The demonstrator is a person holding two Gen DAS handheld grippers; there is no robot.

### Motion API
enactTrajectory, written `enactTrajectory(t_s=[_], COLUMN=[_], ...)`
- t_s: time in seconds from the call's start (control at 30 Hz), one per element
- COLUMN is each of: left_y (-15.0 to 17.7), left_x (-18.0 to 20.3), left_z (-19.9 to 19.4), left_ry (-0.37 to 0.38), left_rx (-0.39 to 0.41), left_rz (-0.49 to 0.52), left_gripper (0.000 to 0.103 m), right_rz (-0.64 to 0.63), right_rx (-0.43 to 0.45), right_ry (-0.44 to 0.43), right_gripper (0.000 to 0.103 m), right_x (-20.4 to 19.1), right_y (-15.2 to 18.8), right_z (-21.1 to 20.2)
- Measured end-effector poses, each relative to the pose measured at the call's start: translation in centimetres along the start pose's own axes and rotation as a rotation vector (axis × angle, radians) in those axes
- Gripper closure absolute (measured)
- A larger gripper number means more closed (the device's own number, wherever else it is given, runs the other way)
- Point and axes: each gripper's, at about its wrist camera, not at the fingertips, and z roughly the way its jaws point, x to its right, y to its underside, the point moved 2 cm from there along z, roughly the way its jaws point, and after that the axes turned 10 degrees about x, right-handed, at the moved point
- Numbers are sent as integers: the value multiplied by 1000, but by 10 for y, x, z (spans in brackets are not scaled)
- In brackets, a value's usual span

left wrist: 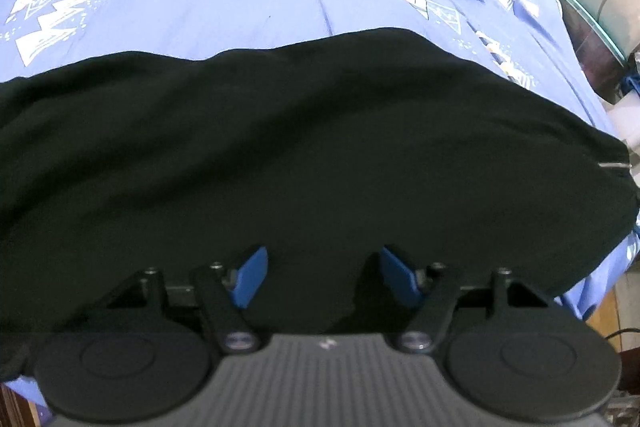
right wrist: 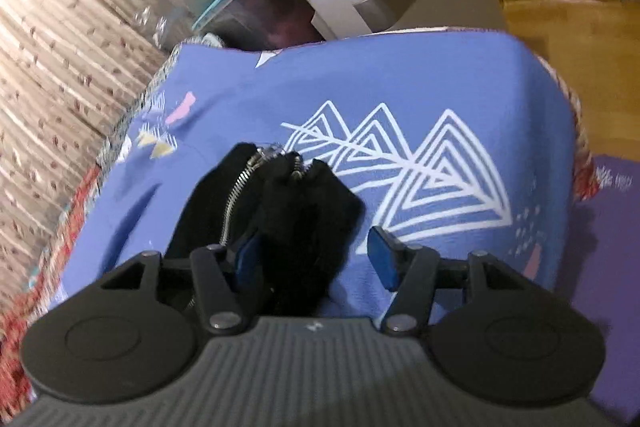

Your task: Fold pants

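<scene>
Black fabric pants (left wrist: 304,147) lay on blue patterned bedsheet (left wrist: 240,11), zipped end (right wrist: 280,195) near its bare corner. Left gripper (left wrist: 320,263) and right gripper (right wrist: 316,247): jaws spread, pinching nothing. Near hem hidden.

No readable text, label, brand or number anywhere
</scene>
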Motion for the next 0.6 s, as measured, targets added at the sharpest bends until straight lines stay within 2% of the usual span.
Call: enactTrajectory(t_s=[0.1,0.17,0.3,0.33,0.4,0.47,0.53,0.6], left_y=[-6,-14,-27,-28,-25,-20,-9,6], left_x=[0,-5,-43,-56,-91,-127,-164,-195], left_z=[-14,-31,-77,-88,-113,-133,-145,-150], left_ry=[38,48,21,-5,-79,-152,-210,-216], left_rx=[28,80,193,221,282,328,346,347], left_rz=[-22,-34,-107,-129,-189,-259,-351,-453], left_gripper=[39,39,38,36,31,26,26,26], right_rz=[-29,-31,-101,-114,-168,-250,-293,-310], right_rx=[-5,1,137,150,147,110,9,-143], right_ry=[24,49,139,120,26,-85,-211,-338], right_gripper=[41,41,42,42,42,42,45,61], right_x=[-13,-17,-24,-29,-49,-79,-112,-150], right_y=[-5,-6,-4,-3,1,10,24,48], right_z=[8,5,-29,-38,-53,-65,-65,-61])
